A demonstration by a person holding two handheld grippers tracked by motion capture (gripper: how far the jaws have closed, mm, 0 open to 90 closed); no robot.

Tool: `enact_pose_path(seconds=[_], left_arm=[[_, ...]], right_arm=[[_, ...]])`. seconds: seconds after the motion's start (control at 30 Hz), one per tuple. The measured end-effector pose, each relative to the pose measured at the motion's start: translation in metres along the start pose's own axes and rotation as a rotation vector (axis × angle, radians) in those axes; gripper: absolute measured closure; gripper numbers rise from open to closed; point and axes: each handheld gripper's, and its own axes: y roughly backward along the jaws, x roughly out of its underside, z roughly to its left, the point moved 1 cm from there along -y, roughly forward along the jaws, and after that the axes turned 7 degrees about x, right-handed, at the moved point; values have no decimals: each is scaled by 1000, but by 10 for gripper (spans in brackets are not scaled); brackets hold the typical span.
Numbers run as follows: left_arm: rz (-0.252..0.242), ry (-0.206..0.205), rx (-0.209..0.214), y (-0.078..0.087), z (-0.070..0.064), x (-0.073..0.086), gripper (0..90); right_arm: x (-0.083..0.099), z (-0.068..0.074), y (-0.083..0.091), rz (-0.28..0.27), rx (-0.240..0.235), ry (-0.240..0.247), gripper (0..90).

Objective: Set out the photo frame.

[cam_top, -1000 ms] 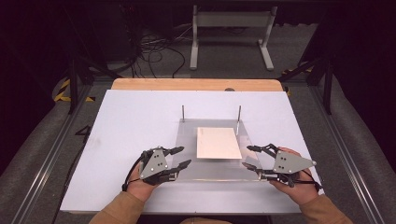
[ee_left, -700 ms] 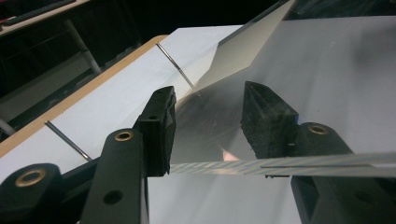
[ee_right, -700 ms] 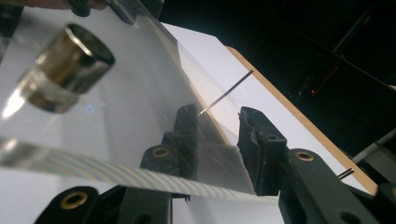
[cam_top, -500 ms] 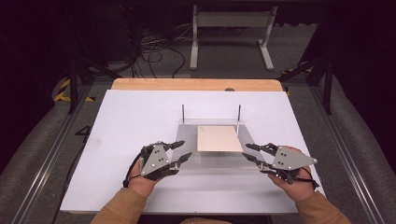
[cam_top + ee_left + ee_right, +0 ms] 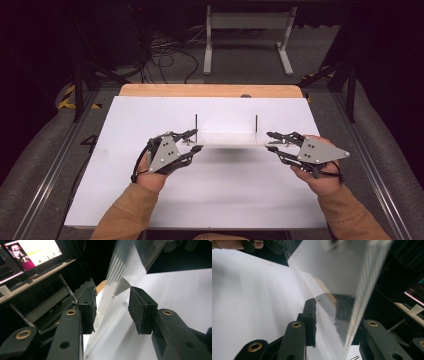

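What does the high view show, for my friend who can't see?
Two hand-held grippers, left and right, hold the ends of a clear panel over a white table. Two thin posts rise from the panel.

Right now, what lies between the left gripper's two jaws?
In the left gripper view, the edge of the clear plate runs through the gap between the left gripper's pads; the jaws stand apart around it, with white table behind.
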Motion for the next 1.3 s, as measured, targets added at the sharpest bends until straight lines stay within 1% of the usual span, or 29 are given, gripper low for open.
enact_pose_path(seconds=[0.07,0.13,0.17,0.2,0.23,0.27,0.33,0.4,0.47,0.53,0.57,0.6,0.7,0.8,0.87,0.9,0.93,0.97,1.0,1.1,1.2,1.23,1.27,1.3], left_arm=[[-8,-6,-6,1,4,-6,584],[-22,-4,-9,2,9,-13,584],[-27,-3,-9,2,10,-15,583],[-33,4,-6,3,12,-18,582],[-43,22,3,4,15,-20,580],[-46,25,9,5,16,-22,578],[-48,34,13,7,18,-26,574],[-53,27,8,9,18,-30,574],[-59,36,11,12,19,-35,575],[-60,67,17,15,21,-40,575],[-60,73,20,16,23,-43,572],[-60,90,24,16,24,-45,571],[-49,113,33,18,30,-48,569],[-29,151,37,16,37,-47,572],[-23,190,49,14,42,-43,572],[-31,209,53,13,44,-42,573],[-48,232,64,12,48,-39,575],[-48,243,67,12,51,-38,575],[-52,253,67,11,54,-37,574],[-59,270,67,9,60,-33,571],[-63,288,64,7,66,-28,565],[-68,290,56,6,68,-26,554],[-84,297,56,4,71,-24,546],[-84,297,56,4,71,-24,543]], right_arm=[[-5,-5,0,-15,10,8,677],[-9,-8,0,-29,22,19,678],[-13,-10,0,-50,26,12,678],[-15,-11,1,-57,29,10,678],[-18,-14,1,-72,22,-7,680],[-20,-17,3,-96,16,-31,683],[-25,-19,4,-107,2,-60,686],[-29,-21,5,-112,-6,-73,686],[-32,-22,5,-116,-5,-73,686],[-36,-25,5,-115,-8,-84,684],[-38,-26,5,-112,-11,-94,684],[-41,-28,4,-105,-21,-109,685],[-43,-33,1,-102,-44,-146,685],[-41,-39,-7,-86,-72,-192,682],[-38,-44,-15,-67,-91,-222,682],[-37,-46,-18,-57,-101,-236,682],[-36,-48,-20,-59,-107,-248,682],[-36,-50,-23,-60,-113,-262,683],[-37,-51,-25,-53,-114,-265,683],[-38,-56,-32,-49,-121,-284,681],[-37,-58,-38,-55,-114,-293,678],[-37,-59,-40,-54,-114,-296,680],[-37,-59,-42,-56,-111,-297,680],[-38,-60,-44,-54,-108,-302,679]])
